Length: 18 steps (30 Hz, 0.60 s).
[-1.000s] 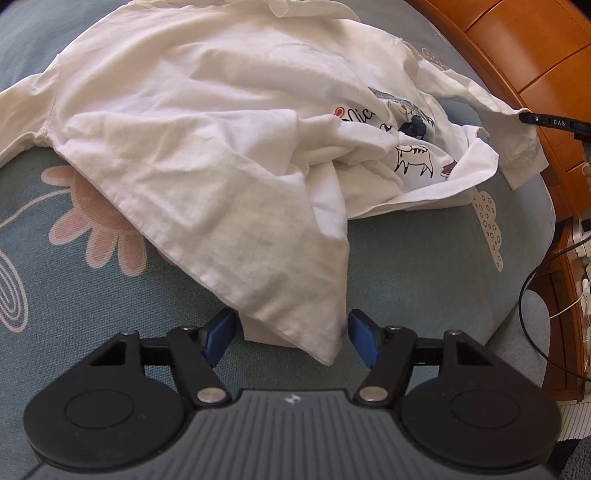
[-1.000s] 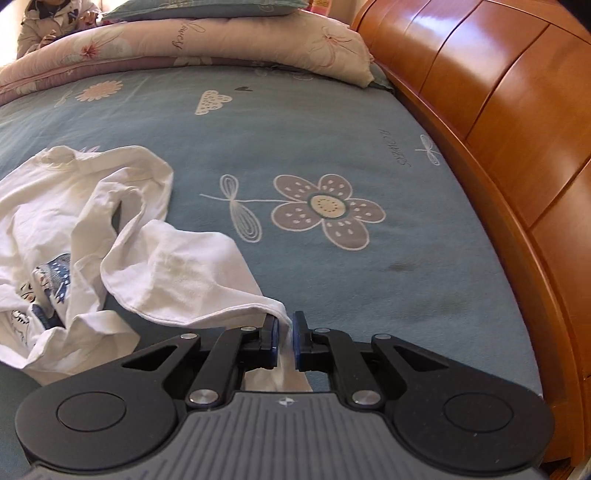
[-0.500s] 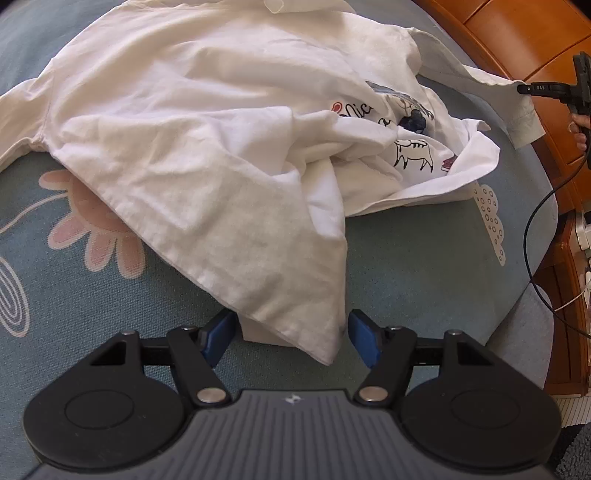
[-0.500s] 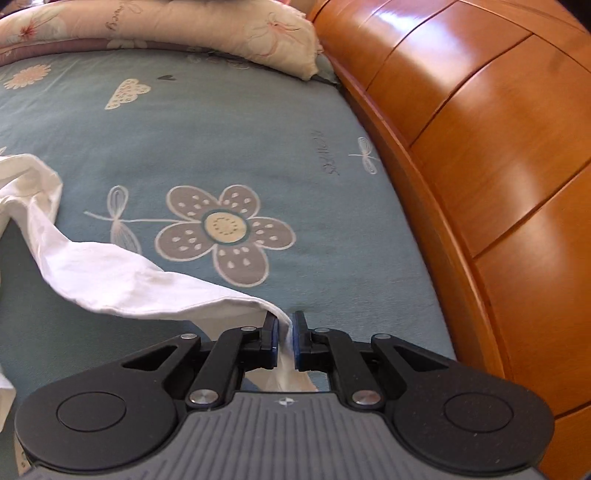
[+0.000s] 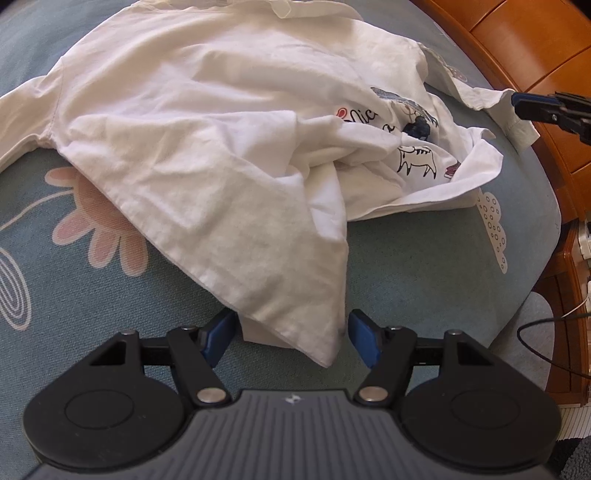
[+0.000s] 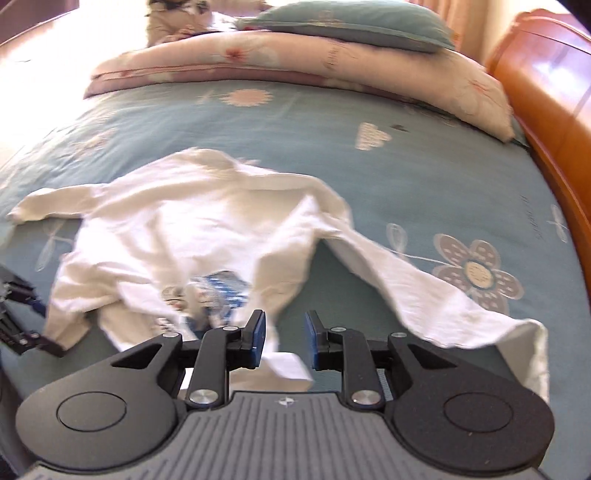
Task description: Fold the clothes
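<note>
Garment: white long-sleeved shirt, crumpled, lies on the bed over a blue-green sheet with flower print.
Print: cartoon drawing and red lettering partly shown among the folds on the shirt's right part, left wrist view.
Hem corner: one bottom corner of the shirt points toward the left tongs and lies between their blue pads; pads stand clear of the cloth on both sides.
Left tongs: jaws wide, gripping nothing, low over the bed edge.
Right tongs: jaws opening, a gap between the blue pads; a small white fold of cloth lies just under and between them, not pinched as far as the blurred frame shows.
Sleeve, right wrist view: one long sleeve stretches out to the right across the sheet, its cuff hanging near the tongs' right side.
Other sleeve: spread to the far left.
Bed frame: orange wooden board runs along the right.
Bedding: folded floral quilt with a blue pillow on top at the far end of the bed.
Image quality: right wrist view blurred.
</note>
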Tool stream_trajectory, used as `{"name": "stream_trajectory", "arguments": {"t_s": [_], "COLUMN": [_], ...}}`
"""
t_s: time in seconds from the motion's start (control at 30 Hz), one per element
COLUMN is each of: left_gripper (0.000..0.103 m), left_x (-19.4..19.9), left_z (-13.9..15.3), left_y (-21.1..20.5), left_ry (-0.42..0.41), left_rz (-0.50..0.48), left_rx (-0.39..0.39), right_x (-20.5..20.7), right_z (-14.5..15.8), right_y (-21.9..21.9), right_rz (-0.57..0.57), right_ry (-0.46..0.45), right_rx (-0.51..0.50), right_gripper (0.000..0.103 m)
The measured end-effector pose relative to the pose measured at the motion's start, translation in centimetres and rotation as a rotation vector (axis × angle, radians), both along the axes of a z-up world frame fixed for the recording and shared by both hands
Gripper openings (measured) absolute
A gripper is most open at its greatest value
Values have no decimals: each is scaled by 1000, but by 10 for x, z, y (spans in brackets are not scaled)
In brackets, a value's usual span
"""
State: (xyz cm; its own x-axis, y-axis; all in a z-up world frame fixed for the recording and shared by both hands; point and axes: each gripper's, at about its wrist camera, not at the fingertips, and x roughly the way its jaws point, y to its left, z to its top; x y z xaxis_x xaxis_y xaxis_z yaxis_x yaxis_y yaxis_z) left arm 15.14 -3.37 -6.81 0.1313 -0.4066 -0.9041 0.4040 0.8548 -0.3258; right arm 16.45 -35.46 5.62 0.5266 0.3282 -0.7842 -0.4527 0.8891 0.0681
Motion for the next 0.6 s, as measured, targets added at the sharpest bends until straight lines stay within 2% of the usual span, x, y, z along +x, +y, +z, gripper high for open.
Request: {"name": "stream_trajectory", "arguments": {"t_s": [0.1, 0.27, 0.4, 0.5, 0.6], "left_gripper": [67, 67, 67, 67, 67], "left_x": [-2, -3, -5, -6, -7], "left_z": [2, 2, 1, -2, -4], "left_y": [7, 25, 32, 35, 37], "left_ry": [-1, 15, 19, 32, 47], "left_rz": [19, 70, 85, 92, 101], "left_rx": [-27, -105, -115, -138, -193], "right_x": [-19, -38, -45, -42, -35], "right_z": [-5, -30, -55, -67, -83], "right_y": [65, 143, 171, 174, 171], "right_rz": [185, 378, 449, 469, 484], "right_ry": [12, 51, 39, 13, -20], "right_rx": [9, -28, -139, -208, -293], "right_gripper": [26, 26, 28, 34, 34]}}
